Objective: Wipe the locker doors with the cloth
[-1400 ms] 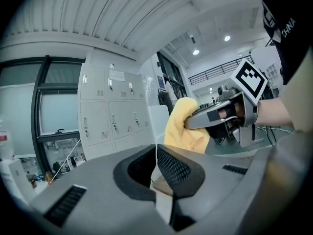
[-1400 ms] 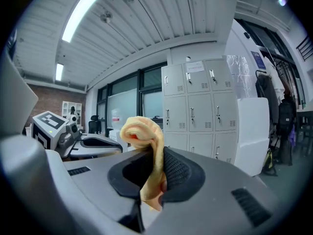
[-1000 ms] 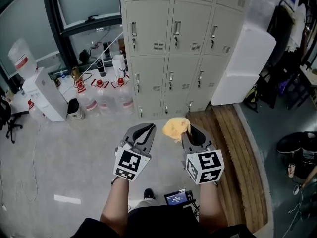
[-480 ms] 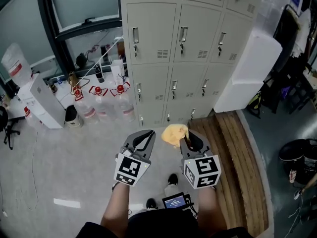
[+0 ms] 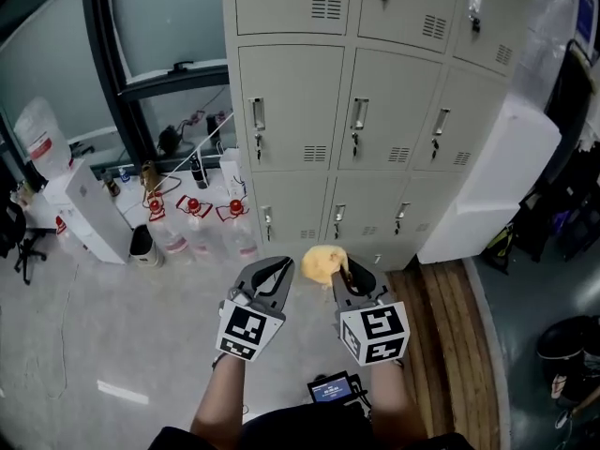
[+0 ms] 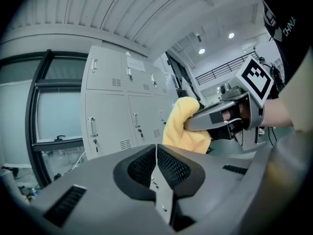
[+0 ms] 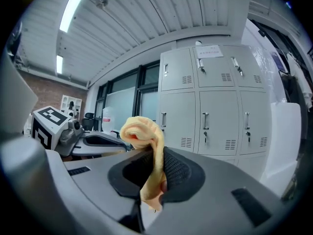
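Observation:
A bank of beige locker doors [image 5: 356, 111] stands ahead, also seen as locker doors [image 7: 215, 114] and locker doors [image 6: 115, 116] from each gripper. My right gripper [image 5: 343, 272] is shut on a bunched yellow cloth [image 5: 322, 263], which sticks up from its jaws as the cloth [image 7: 146, 146]. The cloth [image 6: 187, 126] also shows beside the left gripper. My left gripper [image 5: 273, 272] is shut with nothing between its jaws, held level with the right one [image 6: 195, 124]. Both hang some way short of the lockers.
Several water bottles [image 5: 192, 218] stand on the floor left of the lockers, near a white dispenser [image 5: 89, 204]. A white slab [image 5: 492, 186] leans at the lockers' right. Wooden planks [image 5: 450, 345] run along the floor on the right.
Both grippers and the view have moved toward the lockers, which now appear larger and higher. The cloth stays in the right gripper.

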